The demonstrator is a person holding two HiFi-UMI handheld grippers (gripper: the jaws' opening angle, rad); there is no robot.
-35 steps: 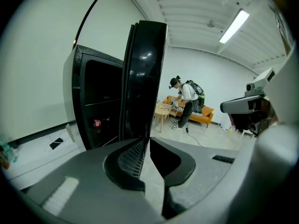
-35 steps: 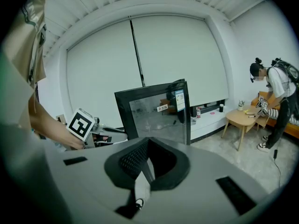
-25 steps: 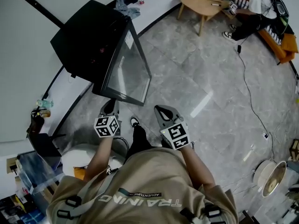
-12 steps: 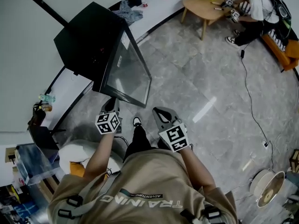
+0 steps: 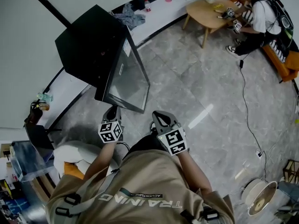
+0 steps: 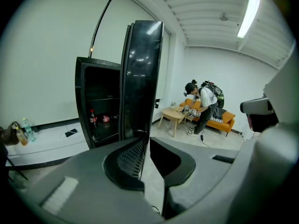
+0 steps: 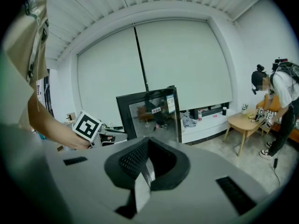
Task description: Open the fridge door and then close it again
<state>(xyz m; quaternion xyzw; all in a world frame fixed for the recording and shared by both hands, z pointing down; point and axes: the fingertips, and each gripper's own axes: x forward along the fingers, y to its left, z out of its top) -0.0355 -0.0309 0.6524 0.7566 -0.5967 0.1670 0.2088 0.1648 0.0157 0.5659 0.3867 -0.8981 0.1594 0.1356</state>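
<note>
We had our left claw (image 5: 111, 110) clamped on the edge of the open fridge door (image 5: 127, 73). Our right claw (image 5: 158, 117) hung beside it, pinched together and empty.

A lounge: orange sofa (image 5: 286, 62), low wooden table (image 5: 205, 8), fridge (image 5: 91, 43), marble floor (image 5: 196, 78)

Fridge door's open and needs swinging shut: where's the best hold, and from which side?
On the fridge door, take the free vertical edge, end-on along the door's plane, one jaw on each face: the glass front gives nothing to pinch. The left gripper looks to be on that edge now.
</note>
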